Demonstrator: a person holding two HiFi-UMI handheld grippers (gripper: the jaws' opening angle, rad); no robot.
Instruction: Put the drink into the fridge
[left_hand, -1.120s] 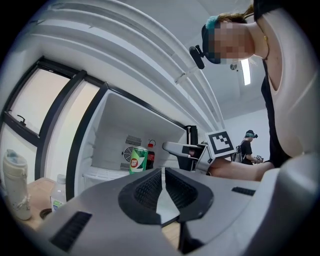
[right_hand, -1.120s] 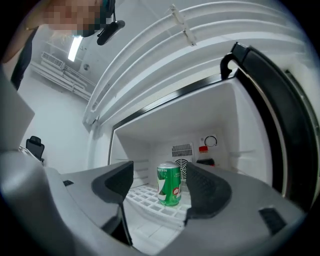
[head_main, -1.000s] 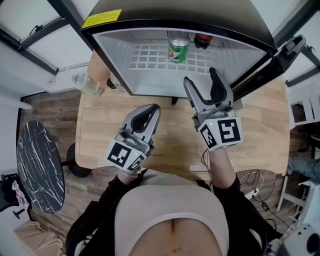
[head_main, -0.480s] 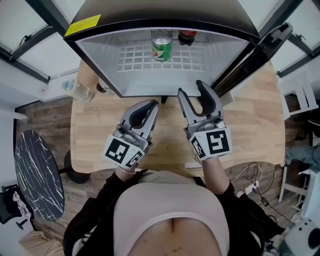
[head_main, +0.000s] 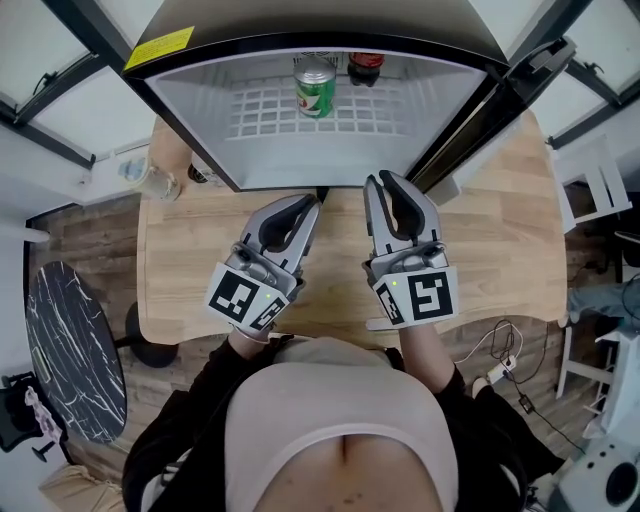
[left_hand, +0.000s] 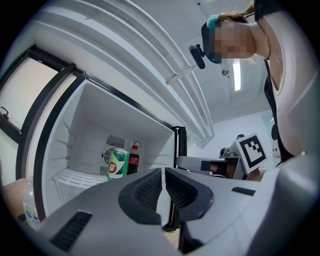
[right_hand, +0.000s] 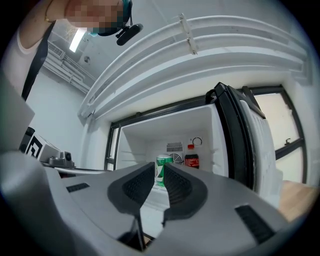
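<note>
Pale wooden table (head_main: 500, 240) with a small fridge (head_main: 200, 100) on it, door (head_main: 500, 110) swung wide to the right. Green drink can (head_main: 315, 88) upright on the white wire shelf (head_main: 260, 115) at the back of the fridge, just beside a dark cola bottle (head_main: 365, 68) on its right. Nothing touching the can; both grippers well clear of it, out over the table in front of the fridge opening. Right gripper (head_main: 385, 182) pointed at the opening, jaws closing, narrow gap left, nothing between them; can only visible far off through the gap in the right gripper view. Left gripper (head_main: 305, 207) just beside it, jaws clenched together, empty. Clear bottle (head_main: 155, 178) on the table at the fridge's left side. Round black marbled table (head_main: 75, 340) on the wood floor further left
</note>
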